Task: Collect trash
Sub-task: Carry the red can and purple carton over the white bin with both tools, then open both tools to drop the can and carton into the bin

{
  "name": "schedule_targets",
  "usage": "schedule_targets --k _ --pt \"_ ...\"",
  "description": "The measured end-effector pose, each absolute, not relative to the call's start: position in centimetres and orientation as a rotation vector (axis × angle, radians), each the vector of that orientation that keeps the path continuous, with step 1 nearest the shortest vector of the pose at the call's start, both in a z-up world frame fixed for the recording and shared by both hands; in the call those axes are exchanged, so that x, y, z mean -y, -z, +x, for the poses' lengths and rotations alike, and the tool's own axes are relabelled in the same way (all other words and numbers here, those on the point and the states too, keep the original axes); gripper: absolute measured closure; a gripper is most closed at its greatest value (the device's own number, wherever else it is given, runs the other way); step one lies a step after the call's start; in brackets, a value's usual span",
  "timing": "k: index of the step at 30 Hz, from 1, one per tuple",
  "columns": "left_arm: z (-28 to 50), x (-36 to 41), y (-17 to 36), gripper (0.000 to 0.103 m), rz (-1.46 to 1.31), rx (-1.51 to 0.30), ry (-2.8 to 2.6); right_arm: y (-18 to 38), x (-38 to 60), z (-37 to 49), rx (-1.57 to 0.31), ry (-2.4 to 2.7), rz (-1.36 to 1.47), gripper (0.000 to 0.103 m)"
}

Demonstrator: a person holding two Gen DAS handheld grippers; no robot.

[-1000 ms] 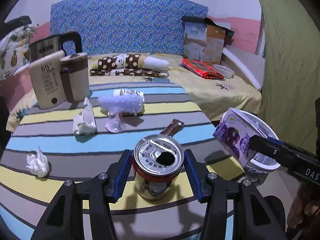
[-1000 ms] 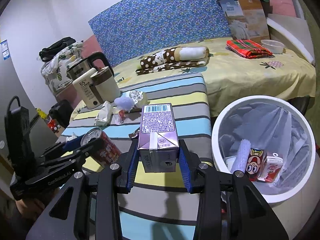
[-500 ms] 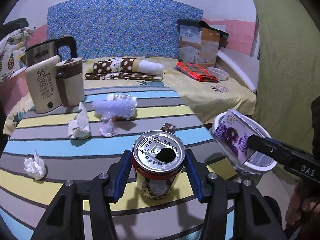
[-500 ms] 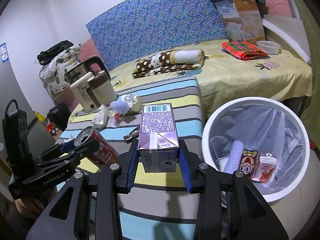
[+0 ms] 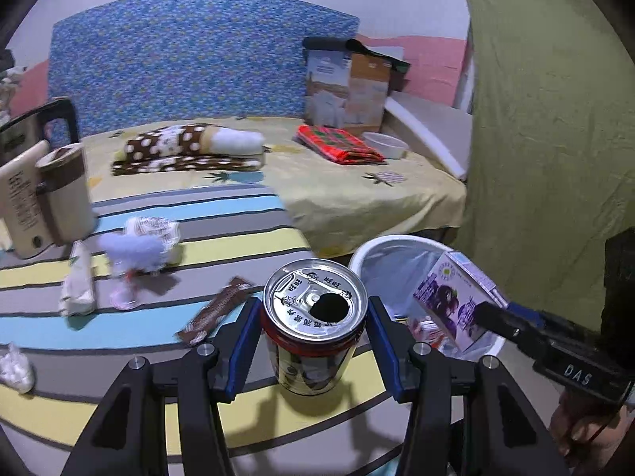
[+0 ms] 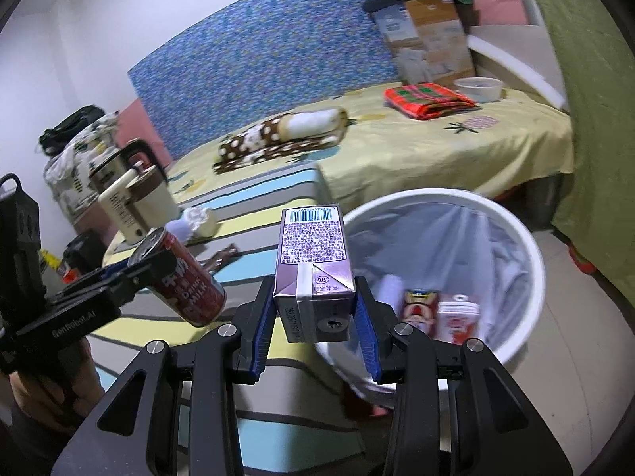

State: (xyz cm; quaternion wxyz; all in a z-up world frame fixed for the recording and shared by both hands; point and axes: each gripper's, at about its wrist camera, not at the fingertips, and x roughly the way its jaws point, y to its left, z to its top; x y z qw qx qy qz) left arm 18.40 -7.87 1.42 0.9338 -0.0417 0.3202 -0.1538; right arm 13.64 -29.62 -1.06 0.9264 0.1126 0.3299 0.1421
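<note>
The kettle [image 5: 37, 127] and the beige appliance [image 5: 24, 198] in front of it are cut off by the left wrist view's left edge; the wrappers on the striped cloth [image 5: 139, 244] are smeared by blur, so their print cannot be read; the milk can [image 5: 315, 327] hides the cloth beneath it and part of the bin [image 5: 381, 244]; in the right wrist view the purple carton [image 6: 313, 269] covers the bin's near rim [image 6: 512, 230]; the packets inside [image 6: 420, 309] are blurred; the hand [image 6: 51, 392] on the left gripper [image 6: 131, 273] is partly cut off.
</note>
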Motion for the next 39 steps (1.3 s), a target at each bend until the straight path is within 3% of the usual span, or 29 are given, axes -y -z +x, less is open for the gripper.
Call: schedule_targets --k 19,29,39 --pt "23.6 16.6 0.4 0.050 -0.083 -0.684 0.466 2.5 33.9 14.1 -0.705 -0.170 0.275 0.063" --pt "25.7 17.7 3.2 0.050 -0.104 -0.764 0.503 3.6 34.7 14.6 -0.747 -0.143 0.275 0.063" --pt "25.1 16.8 2.7 0.048 -0.108 -0.739 0.465 4.4 34.5 15.1 -0.819 -0.131 0.255 0.062"
